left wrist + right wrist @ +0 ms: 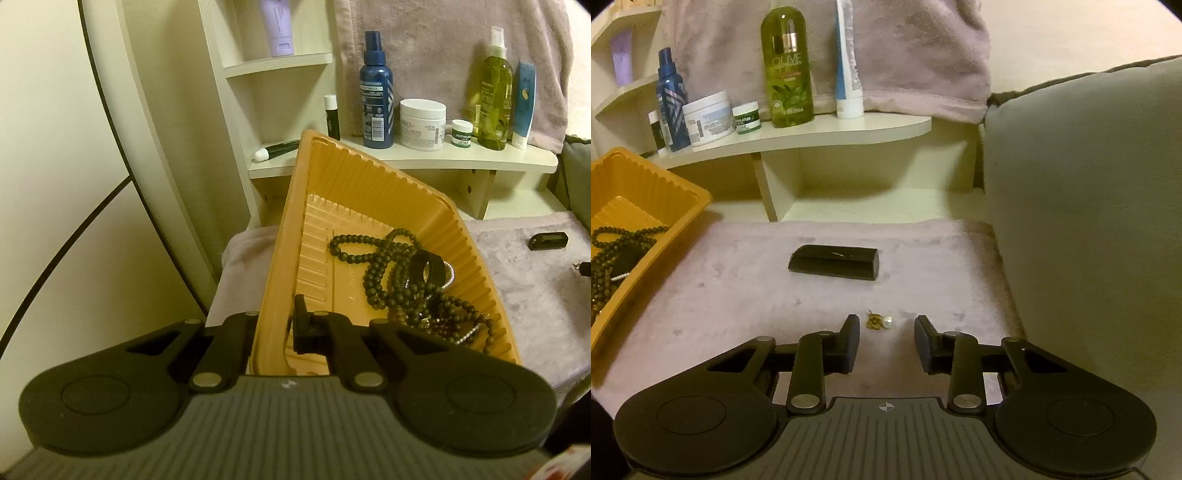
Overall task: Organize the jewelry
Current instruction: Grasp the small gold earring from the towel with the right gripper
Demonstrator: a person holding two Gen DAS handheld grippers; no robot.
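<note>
Right gripper point(886, 341): released, jaws apart, straddling small gold earring point(878, 321) flat on plush mauve cloth point(738, 288). Likely featherlight, rigid, fiddly; easily pressed into the pile or flicked away. Best pinched across the gold body, low against the cloth, not on the pale bead. Further back, well apart: black case point(834, 261), smooth, stiff, probably slippery. To the left: left gripper point(275, 328) clenched on wall of tilted orange tray point(332, 173), thin and flexible, holding tangled beaded necklaces point(380, 273), limp and snag-prone.
</note>
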